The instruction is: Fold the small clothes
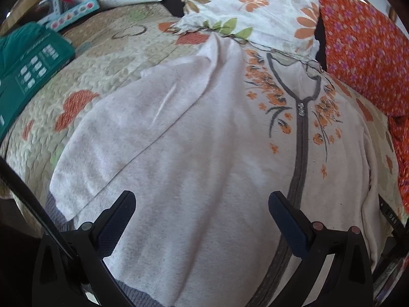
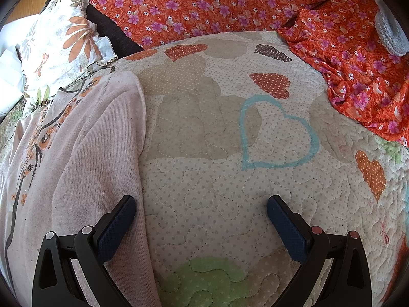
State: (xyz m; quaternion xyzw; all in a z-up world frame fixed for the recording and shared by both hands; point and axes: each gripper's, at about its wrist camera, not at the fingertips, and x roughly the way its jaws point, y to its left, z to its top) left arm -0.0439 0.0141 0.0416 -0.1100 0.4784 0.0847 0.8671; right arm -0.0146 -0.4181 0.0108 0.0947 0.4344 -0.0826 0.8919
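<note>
Pale cardigan (image 1: 194, 153) lay flat on the heart-patterned quilt (image 2: 230, 179), floral pillow (image 1: 255, 7) and orange flowered cloth (image 2: 217, 2) behind. Left gripper (image 1: 202, 204) and right gripper (image 2: 202, 204) both gaped wide, holding nothing.

The cardigan (image 1: 194, 138) is pale pinkish-white knit with orange flowers, grey stems and a grey zip band. The quilt (image 2: 217, 192) is cream with small dots and orange, brown, green and blue-outlined hearts. The pillow (image 1: 255, 7) is white with orange blossoms and green leaves. The cloth (image 2: 204, 2) is orange-red with pink flowers.
</note>
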